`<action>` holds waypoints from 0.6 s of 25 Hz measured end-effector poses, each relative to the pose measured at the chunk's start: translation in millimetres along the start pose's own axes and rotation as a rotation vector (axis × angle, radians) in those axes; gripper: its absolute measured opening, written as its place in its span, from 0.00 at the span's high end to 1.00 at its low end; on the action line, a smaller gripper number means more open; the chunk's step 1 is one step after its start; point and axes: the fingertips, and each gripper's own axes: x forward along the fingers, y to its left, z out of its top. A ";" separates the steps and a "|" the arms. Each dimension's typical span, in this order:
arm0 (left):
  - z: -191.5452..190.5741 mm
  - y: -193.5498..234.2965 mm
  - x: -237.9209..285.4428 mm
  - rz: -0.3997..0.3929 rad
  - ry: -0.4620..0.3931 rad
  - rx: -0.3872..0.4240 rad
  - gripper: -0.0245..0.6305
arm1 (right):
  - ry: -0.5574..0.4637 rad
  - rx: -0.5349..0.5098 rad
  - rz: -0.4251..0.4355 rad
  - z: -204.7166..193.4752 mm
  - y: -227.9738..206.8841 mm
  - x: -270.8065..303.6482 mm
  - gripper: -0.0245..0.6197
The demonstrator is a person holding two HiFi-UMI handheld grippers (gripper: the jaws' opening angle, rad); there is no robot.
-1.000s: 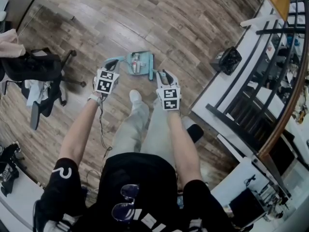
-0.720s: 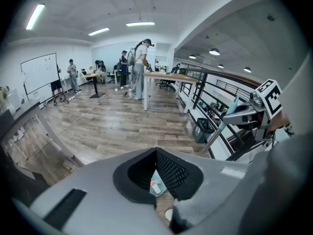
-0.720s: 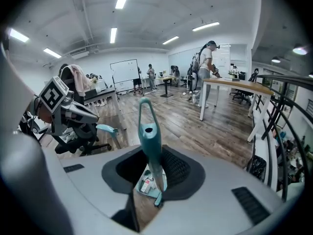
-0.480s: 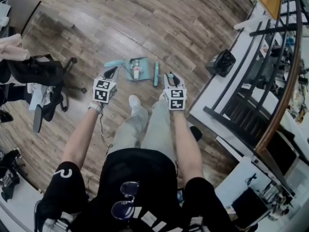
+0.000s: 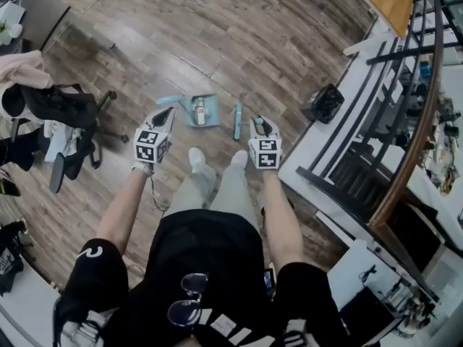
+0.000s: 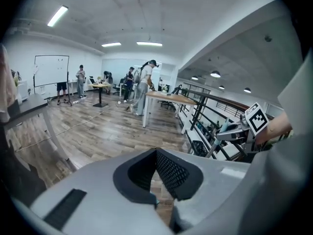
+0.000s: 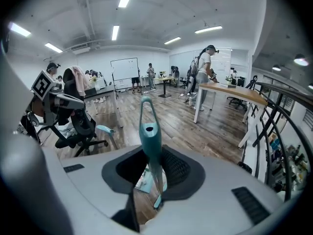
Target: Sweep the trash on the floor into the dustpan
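A teal dustpan (image 5: 200,113) lies on the wooden floor ahead of my feet, with a small bottle-like piece of trash (image 5: 200,109) inside it. Its teal handle (image 5: 170,99) points left and also shows in the right gripper view (image 7: 100,129), free of any gripper. My left gripper (image 5: 166,114) hovers just short of that handle, jaws closed together (image 6: 159,199) with nothing held. My right gripper (image 5: 258,125) is shut on the upright teal broom handle (image 7: 149,136). The broom (image 5: 236,121) stands just right of the dustpan.
A black office chair (image 5: 65,114) draped with clothes stands at the left. A black bag (image 5: 323,103) sits by the white ledge and black railing (image 5: 391,121) on the right. Several people (image 6: 142,87) stand by a table (image 6: 166,99) far off.
Both grippers have drawn back toward my body and the floor looks farther away. The left gripper has come away from the dustpan handle. The broom has shifted slightly right of the dustpan.
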 end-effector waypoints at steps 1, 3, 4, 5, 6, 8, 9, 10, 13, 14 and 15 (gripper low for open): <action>3.4 -2.6 -4.7 0.007 -0.009 -0.006 0.96 | 0.001 -0.001 0.002 0.5 -3.9 -4.5 0.83; 9.8 -9.2 -13.6 0.021 -0.023 -0.017 0.96 | -0.011 -0.008 0.003 3.0 -13.5 -12.6 0.83; 13.9 -12.9 -17.3 0.028 -0.029 -0.023 0.96 | -0.021 -0.013 0.004 5.9 -18.4 -16.2 0.83; 18.8 -16.7 -20.9 0.034 -0.037 -0.028 0.96 | -0.030 -0.017 0.007 9.7 -22.3 -20.2 0.83; 24.1 -20.5 -24.5 0.039 -0.045 -0.034 0.96 | -0.032 -0.019 0.013 14.3 -24.7 -25.1 0.83; 34.7 -27.3 -31.4 0.047 -0.061 -0.046 0.96 | -0.032 -0.018 0.026 25.4 -27.3 -36.8 0.83; 39.5 -30.6 -34.8 0.050 -0.068 -0.051 0.96 | -0.037 -0.019 0.029 30.9 -28.7 -42.9 0.83; 43.4 -33.7 -37.9 0.052 -0.073 -0.056 0.96 | -0.045 -0.022 0.030 35.7 -30.8 -48.3 0.83; 53.7 -41.1 -44.1 0.062 -0.091 -0.067 0.96 | -0.074 -0.039 0.027 45.5 -41.2 -58.9 0.83; 58.0 -42.9 -45.0 0.066 -0.099 -0.068 0.96 | -0.082 -0.044 0.025 48.9 -45.8 -61.0 0.83; 62.2 -44.3 -45.5 0.070 -0.105 -0.069 0.96 | -0.090 -0.046 0.025 53.5 -50.1 -63.5 0.83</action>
